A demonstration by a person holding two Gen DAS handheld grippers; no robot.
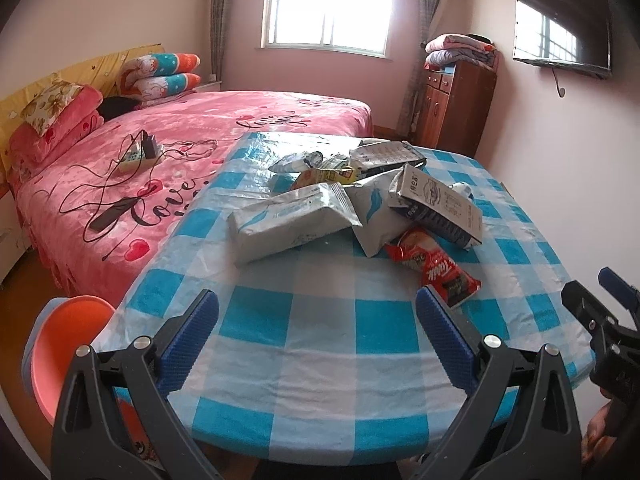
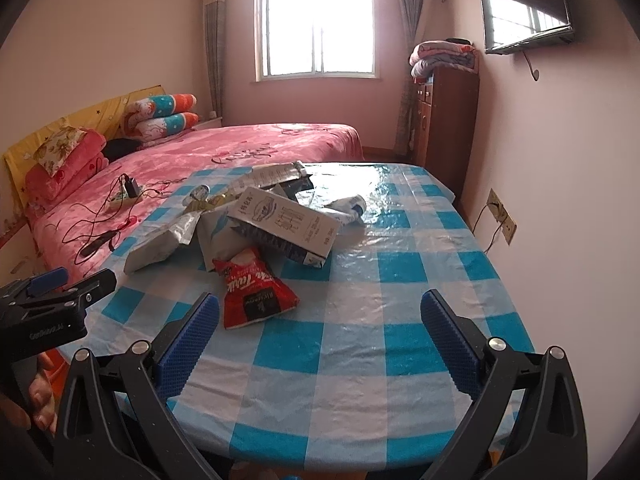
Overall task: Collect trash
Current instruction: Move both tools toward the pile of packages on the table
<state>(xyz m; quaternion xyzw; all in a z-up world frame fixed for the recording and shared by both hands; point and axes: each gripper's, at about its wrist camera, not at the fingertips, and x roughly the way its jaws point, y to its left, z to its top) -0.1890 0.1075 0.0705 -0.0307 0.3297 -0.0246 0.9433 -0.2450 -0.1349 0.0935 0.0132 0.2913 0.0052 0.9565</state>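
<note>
1. Since both tools hang over the near edge of the checked table (image 2: 360, 320) with nothing between their fingers, the step in hand looks like the first pickup.
2. The left gripper (image 1: 316, 312) and right gripper (image 2: 320, 316) are both spread wide.
3. The red snack wrapper (image 2: 252, 292) lies nearest, at 11 o'clock from the right gripper; it likely suits a low, flat approach.
4. The grey packets (image 1: 292, 220) and milk carton (image 1: 440, 204) pile at 12 o'clock.
5. An orange bin (image 1: 68, 344) sits at 8 o'clock off the table edge.
</note>
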